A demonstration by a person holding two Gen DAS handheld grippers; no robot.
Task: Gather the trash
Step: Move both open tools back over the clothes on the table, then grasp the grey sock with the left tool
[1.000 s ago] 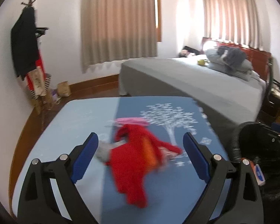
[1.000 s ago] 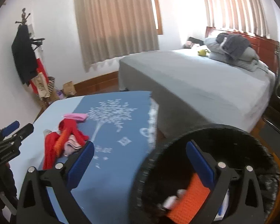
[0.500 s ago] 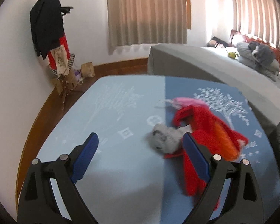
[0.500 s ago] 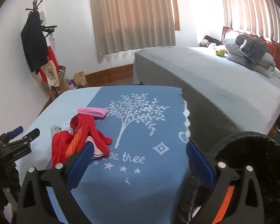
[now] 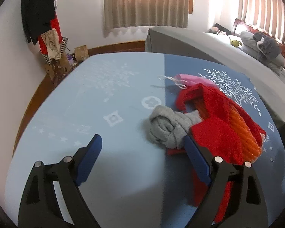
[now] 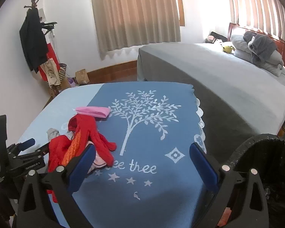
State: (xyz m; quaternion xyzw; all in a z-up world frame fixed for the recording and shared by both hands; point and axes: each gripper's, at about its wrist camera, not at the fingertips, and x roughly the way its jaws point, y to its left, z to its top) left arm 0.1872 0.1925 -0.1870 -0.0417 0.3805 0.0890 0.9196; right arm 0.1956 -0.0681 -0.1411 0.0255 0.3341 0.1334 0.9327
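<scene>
Nearest in the left wrist view, the left gripper (image 5: 141,148) has swung off the red pile and sunk toward the surface (image 5: 96,102). A second ago the red cloth sat squarely between its fingers; now only bare light-blue cloth lies there, and its jaws are closing slightly with nothing between them. Its right fingertip sits just beside the grey wad (image 5: 169,127), a balled grey rag or sock whose material I cannot tell. I judge this wad to be the next piece to collect, though the gripper must shift right to straddle it.

The grey wad touches the red garment (image 5: 216,125), which lies draped over an orange knitted piece (image 5: 243,131). Just beyond them lies a pink pouch (image 5: 191,79) with a white cord.

In the right wrist view, the right gripper (image 6: 142,156) stands wide apart and empty above the dark-blue half of the cloth. It has pulled back from the black bin (image 6: 256,152), whose mouth it hovered over a second ago; the bin now sits at the lower right, beside the surface. That suggests a drop is done and both hands are free for another item.

Farther off stand the grey bed (image 6: 228,79), a coat rack (image 6: 35,38) and curtains (image 6: 134,13).
</scene>
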